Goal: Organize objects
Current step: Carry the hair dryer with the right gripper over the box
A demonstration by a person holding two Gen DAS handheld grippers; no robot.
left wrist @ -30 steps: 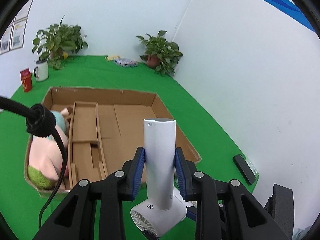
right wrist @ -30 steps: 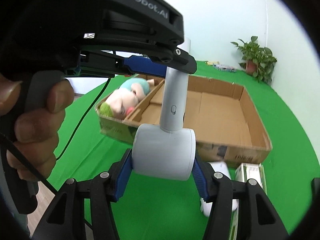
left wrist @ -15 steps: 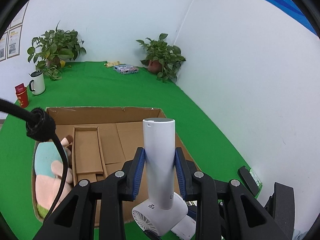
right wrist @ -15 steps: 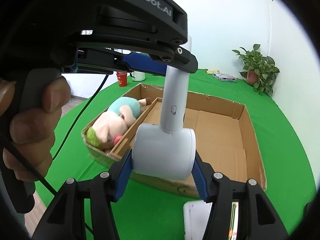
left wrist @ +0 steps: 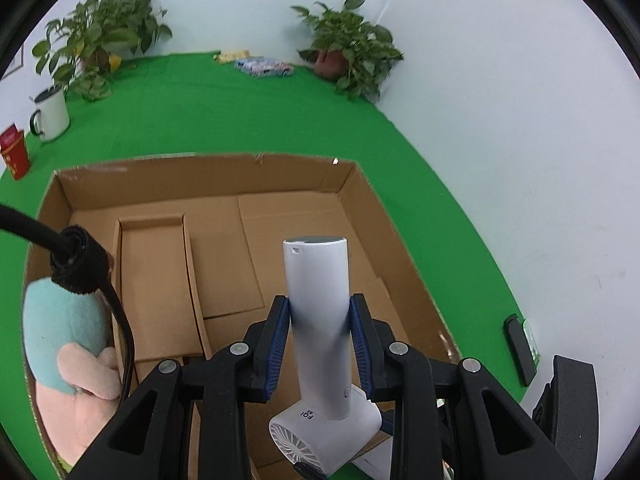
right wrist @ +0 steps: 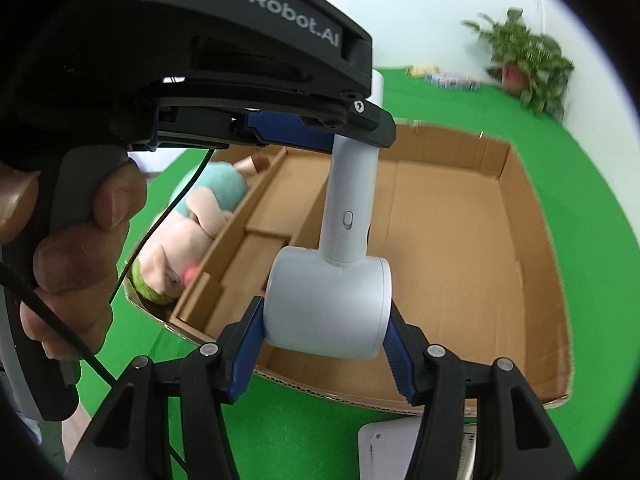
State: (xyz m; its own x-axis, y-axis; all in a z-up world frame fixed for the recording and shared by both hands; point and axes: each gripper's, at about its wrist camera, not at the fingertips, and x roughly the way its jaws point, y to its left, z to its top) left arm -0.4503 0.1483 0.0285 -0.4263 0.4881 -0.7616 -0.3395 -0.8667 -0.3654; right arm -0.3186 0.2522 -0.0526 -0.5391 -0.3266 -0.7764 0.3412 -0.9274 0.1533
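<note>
A white handheld fan (left wrist: 318, 320) is held by both grippers above the open cardboard box (left wrist: 352, 184). My left gripper (left wrist: 320, 316) is shut on the fan's handle. My right gripper (right wrist: 326, 326) is shut on the fan's round head (right wrist: 332, 304); the handle (right wrist: 350, 200) rises to the left gripper's blue pads (right wrist: 292, 130). A plush doll (right wrist: 188, 232) in teal and pink lies in the box's left compartment, also seen in the left wrist view (left wrist: 64, 340). The box's wide right part (right wrist: 452, 240) holds nothing.
Cardboard dividers (left wrist: 156, 292) split the box. On the green cloth: a white mug (left wrist: 50, 114), a red tin (left wrist: 14, 154), two potted plants (left wrist: 348, 48), a dark remote (left wrist: 518, 350) by the white wall. A white flat object (right wrist: 388, 448) lies before the box.
Both grippers have carried the fan forward and over the box; the box now fills more of both views, and the fan hangs above its inside.
</note>
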